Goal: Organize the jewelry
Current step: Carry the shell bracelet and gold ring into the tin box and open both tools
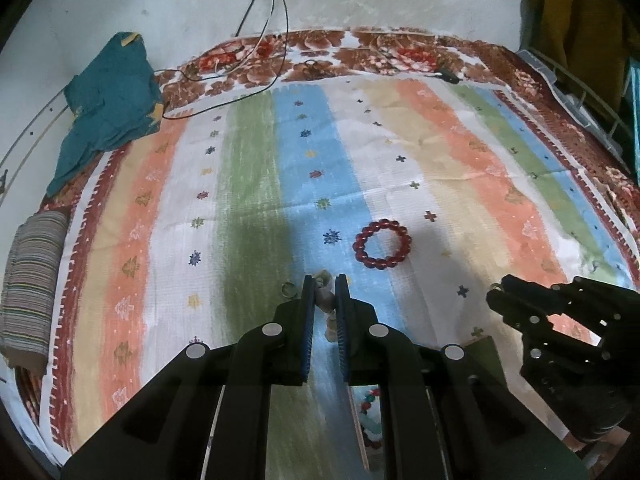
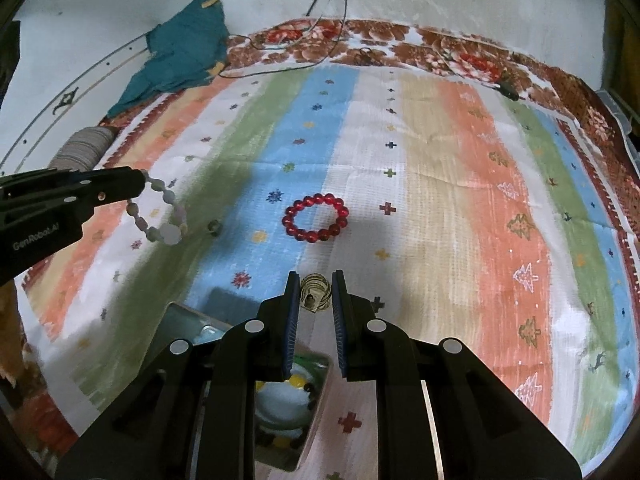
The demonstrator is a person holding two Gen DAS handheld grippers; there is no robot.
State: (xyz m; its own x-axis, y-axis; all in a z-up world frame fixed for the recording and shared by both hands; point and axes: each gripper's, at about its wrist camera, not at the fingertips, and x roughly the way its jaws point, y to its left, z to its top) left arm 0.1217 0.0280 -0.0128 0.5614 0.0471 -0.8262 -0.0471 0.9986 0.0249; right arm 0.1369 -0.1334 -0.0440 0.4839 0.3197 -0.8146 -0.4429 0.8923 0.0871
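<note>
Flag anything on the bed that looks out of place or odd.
A small ring lies loose on the striped cloth, apart from the red bead bracelet. Black cables trail over the far floral border. Nothing looks spilled or broken.

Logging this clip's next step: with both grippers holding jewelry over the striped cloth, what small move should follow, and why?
Probably lower the right gripper toward the open box just beneath it and release. It is shut on a small gold-toned piece, and the box already holds beaded jewelry. The left gripper dangles a pale bead bracelet; the red bead bracelet lies on the cloth.
</note>
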